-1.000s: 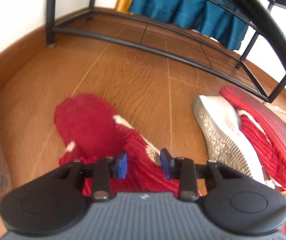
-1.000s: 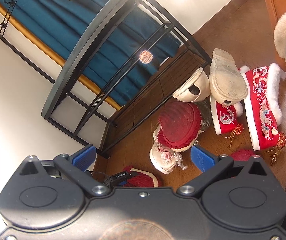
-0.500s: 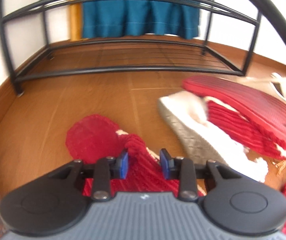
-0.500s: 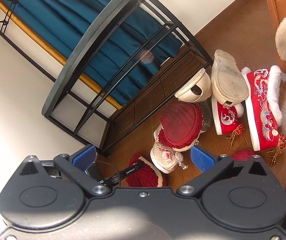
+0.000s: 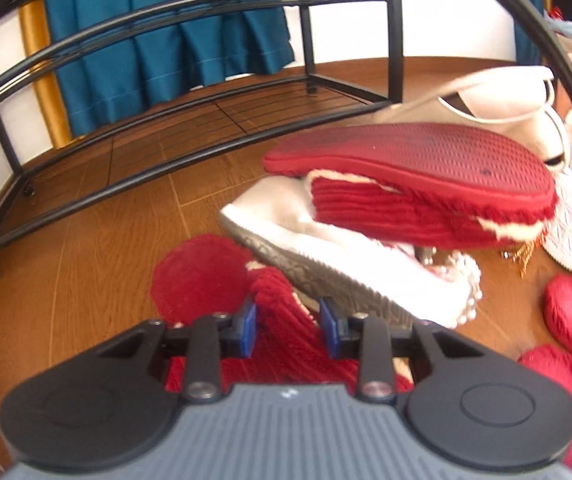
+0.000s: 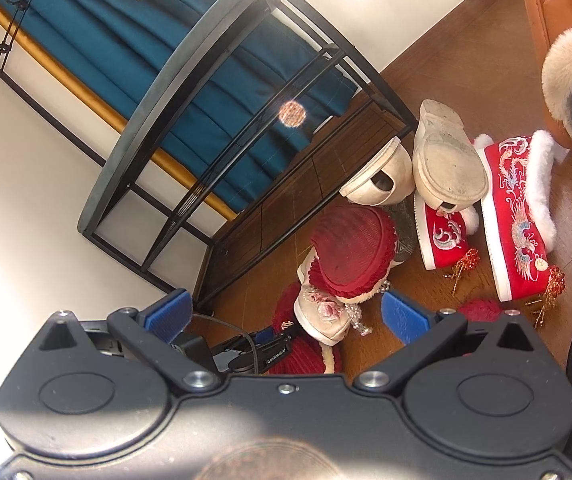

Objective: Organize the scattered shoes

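My left gripper [image 5: 288,330] is shut on the knitted collar of a red fuzzy slipper [image 5: 202,276] low over the wooden floor. Its mate [image 5: 426,168] lies sole up on a white embroidered shoe [image 5: 350,264] just to the right. The black metal shoe rack [image 5: 190,128] stands behind, its bottom shelf bare. My right gripper [image 6: 286,314] is open and empty, held high above the pile. From there I see the left gripper [image 6: 262,346] on the red slipper [image 6: 306,356], the upturned red slipper [image 6: 350,252] and the rack [image 6: 214,128].
Two cream shoes [image 6: 418,172] lie tipped over by the rack's end. Two red embroidered fur-trimmed shoes [image 6: 518,216] lie on the floor to the right. A tan fur-lined slipper [image 6: 558,40] is on a person's foot. Blue fabric [image 5: 158,40] hangs behind the rack.
My left gripper has swung to the right with the red slipper, bringing the shoe pile closer in view. My right gripper has barely moved and stays open.
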